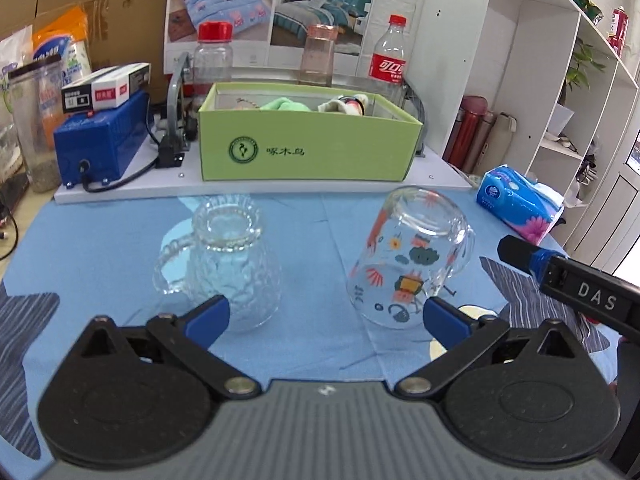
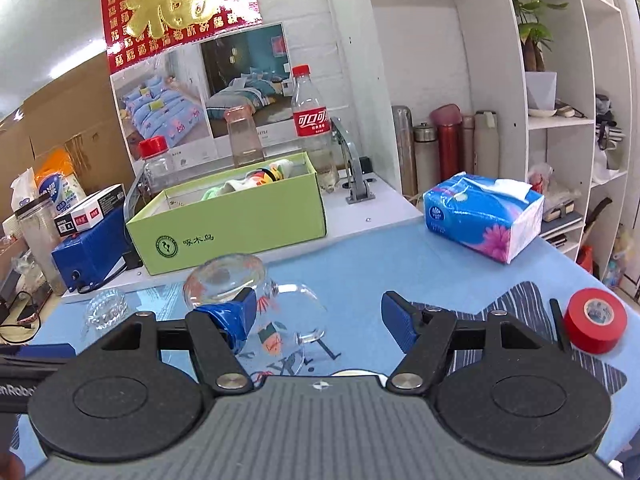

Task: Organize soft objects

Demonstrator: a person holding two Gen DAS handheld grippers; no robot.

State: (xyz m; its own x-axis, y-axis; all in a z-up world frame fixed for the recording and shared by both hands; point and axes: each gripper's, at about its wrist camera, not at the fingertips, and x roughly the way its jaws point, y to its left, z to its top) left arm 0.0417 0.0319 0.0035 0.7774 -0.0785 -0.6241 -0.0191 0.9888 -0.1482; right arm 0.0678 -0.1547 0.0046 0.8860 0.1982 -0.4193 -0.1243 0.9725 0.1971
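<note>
Both grippers, left (image 1: 326, 318) and right (image 2: 318, 318), are hovering open and empty over two upturned glass mugs (image 1: 218, 258) (image 1: 412, 256), while soft toys (image 1: 286, 105) are lying well beyond them in one green box (image 1: 308, 152).

I see a lime-green box (image 1: 308, 152), a cartoon-printed glass (image 1: 408, 264) before it, and my blue-padded tongs (image 1: 326, 318).
</note>
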